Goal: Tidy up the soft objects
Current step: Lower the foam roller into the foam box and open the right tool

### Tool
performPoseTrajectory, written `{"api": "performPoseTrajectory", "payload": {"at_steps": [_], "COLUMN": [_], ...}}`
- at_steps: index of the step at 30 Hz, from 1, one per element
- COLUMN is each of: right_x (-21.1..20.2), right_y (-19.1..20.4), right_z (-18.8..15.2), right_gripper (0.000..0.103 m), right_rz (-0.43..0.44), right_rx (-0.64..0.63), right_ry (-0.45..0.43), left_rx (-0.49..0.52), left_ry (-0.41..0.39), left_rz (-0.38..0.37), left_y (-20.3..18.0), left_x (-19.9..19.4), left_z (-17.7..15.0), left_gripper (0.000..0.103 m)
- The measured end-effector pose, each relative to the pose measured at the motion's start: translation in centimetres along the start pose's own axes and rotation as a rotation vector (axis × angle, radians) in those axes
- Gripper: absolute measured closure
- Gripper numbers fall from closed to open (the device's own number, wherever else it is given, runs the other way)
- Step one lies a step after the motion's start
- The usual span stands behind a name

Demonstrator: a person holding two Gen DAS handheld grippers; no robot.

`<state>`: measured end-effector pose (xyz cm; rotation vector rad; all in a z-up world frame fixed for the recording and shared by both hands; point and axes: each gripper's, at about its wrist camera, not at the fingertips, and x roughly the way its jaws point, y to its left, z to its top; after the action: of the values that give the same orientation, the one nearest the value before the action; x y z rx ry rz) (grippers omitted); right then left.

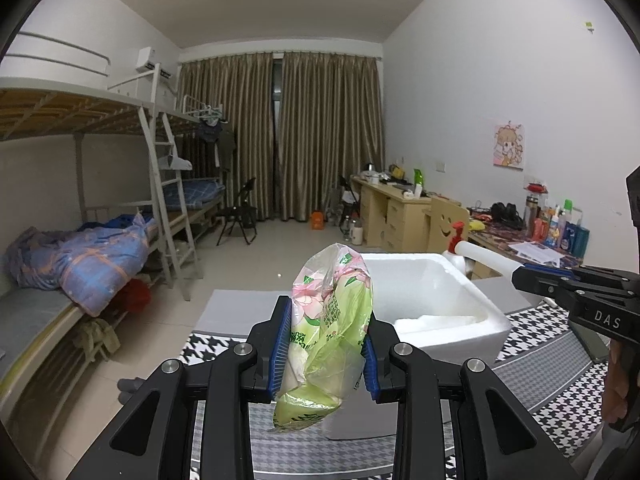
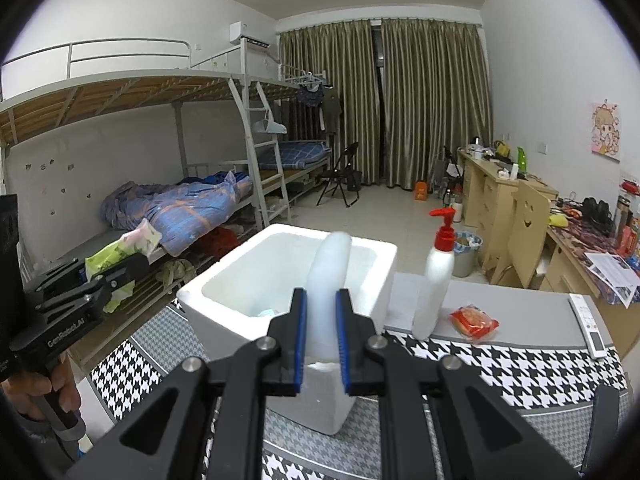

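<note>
My left gripper (image 1: 324,344) is shut on a green and pink plastic tissue pack (image 1: 328,332) and holds it in the air to the left of the white foam box (image 1: 452,276). It also shows in the right wrist view (image 2: 116,256). My right gripper (image 2: 322,328) is shut on a white foam tube (image 2: 330,280), which curves up over the near wall of the foam box (image 2: 224,308). The tube's end also shows in the left wrist view (image 1: 488,258), at the box's right side. Something pale blue lies low inside the box.
The box stands on a table with a houndstooth cloth (image 2: 500,368). On it to the right are a white pump bottle with a red top (image 2: 436,276), a red snack packet (image 2: 474,322) and a white remote (image 2: 588,326). Bunk beds stand left, desks right.
</note>
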<state>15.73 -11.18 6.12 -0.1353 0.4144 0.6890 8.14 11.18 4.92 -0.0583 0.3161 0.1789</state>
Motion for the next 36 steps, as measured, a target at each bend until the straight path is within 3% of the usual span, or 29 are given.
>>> {"api": "performPoseTrajectory", "payload": {"at_steps": [14,32,36], "right_x": [2.6,6.1,6.4], "right_y": [1.9,2.3,2.2], "right_z": [1.3,1.9,2.0], "right_gripper": [0.086,0.085,0.073], "right_rz": [0.003,0.016,0.016], "right_rx": [-0.015,-0.012,-0.011], "right_ry": [0.016,0.075,0.083], "left_rx": [-0.021,-0.028,-0.024], "left_ry": [-0.012,0.007,0.005], "left_rz": [0.028,0.048,0.059], "left_y": [2.9,3.6,3.7], "left_x": [0.1,0.4,0.2], "left_z": [-0.4,-0.5,-0.5], "left_gripper": [0.070,0.070,0.070]}}
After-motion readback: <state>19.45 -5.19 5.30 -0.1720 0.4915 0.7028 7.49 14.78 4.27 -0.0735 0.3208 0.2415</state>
